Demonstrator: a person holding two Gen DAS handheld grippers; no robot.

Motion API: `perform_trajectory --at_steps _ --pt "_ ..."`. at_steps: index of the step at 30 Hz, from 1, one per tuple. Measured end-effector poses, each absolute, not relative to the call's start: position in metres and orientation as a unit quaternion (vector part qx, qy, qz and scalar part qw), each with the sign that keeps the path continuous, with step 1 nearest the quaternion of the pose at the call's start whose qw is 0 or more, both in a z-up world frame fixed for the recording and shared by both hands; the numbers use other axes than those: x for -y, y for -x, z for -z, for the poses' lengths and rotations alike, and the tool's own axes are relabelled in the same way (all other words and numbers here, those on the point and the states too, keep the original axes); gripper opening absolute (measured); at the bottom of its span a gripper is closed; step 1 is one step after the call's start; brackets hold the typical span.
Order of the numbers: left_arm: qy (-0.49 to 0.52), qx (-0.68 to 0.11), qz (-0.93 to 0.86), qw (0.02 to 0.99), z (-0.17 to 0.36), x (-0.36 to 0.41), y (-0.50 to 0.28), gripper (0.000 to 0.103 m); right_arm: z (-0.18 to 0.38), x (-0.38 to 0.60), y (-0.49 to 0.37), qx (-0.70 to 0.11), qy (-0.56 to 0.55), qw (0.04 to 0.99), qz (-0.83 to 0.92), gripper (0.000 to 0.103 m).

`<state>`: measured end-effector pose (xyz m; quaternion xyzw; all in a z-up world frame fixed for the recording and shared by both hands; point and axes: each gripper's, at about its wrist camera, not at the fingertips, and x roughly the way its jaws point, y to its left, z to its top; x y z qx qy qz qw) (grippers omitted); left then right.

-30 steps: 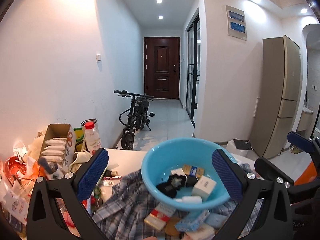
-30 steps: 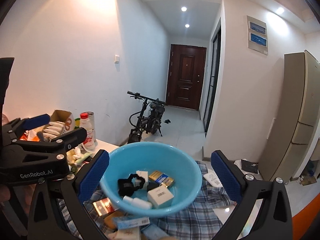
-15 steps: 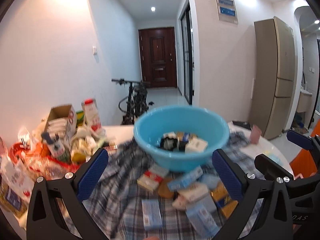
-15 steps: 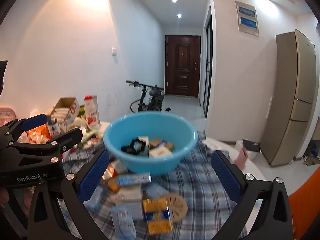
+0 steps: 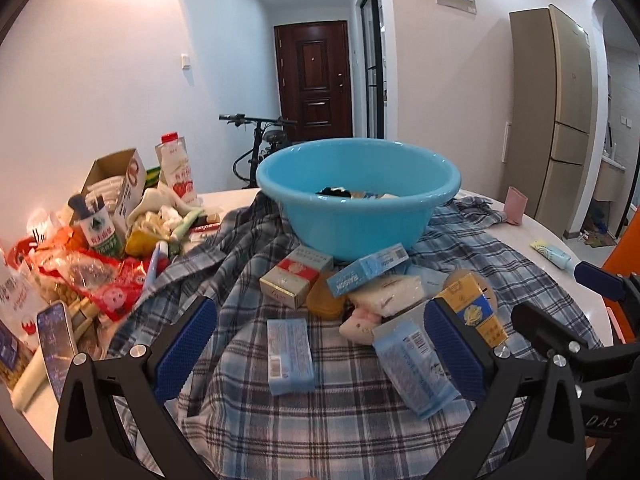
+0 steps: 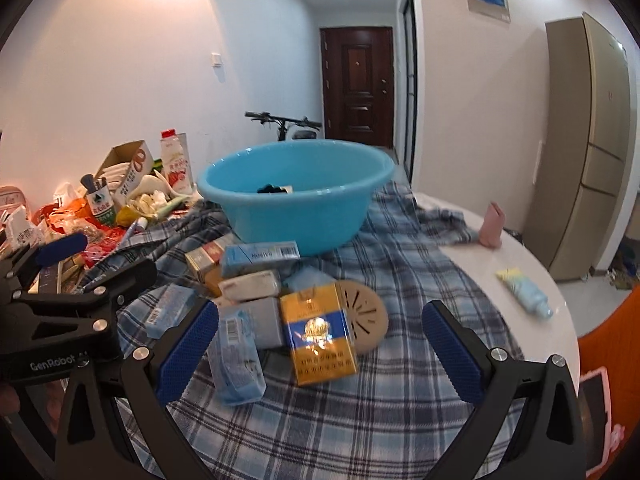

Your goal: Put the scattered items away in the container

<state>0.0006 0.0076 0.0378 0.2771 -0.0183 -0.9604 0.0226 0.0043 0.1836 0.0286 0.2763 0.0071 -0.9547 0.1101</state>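
Left wrist view shows the left gripper (image 5: 320, 344) with its jaws wide apart and empty; a pale blue packet (image 5: 289, 356) lies flat between them on the plaid cloth (image 5: 320, 432). Beyond the jaws, ahead and centred, stands the blue basin (image 5: 360, 216), with small boxes heaped just in front of it. Right wrist view shows the right gripper (image 6: 320, 344), jaws likewise spread and holding nothing, with a yellow and blue box (image 6: 318, 334) between them on the desk (image 6: 500, 272).
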Motion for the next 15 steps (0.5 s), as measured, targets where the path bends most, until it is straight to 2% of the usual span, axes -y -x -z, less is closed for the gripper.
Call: perform_trajectory --at_steps 15 --pt "-0.274 0.017 0.961 0.036 -0.039 -0.003 0.001 0.103 -0.034 -0.174 0.001 -0.024 -0.274 0.103 0.956 0.103"
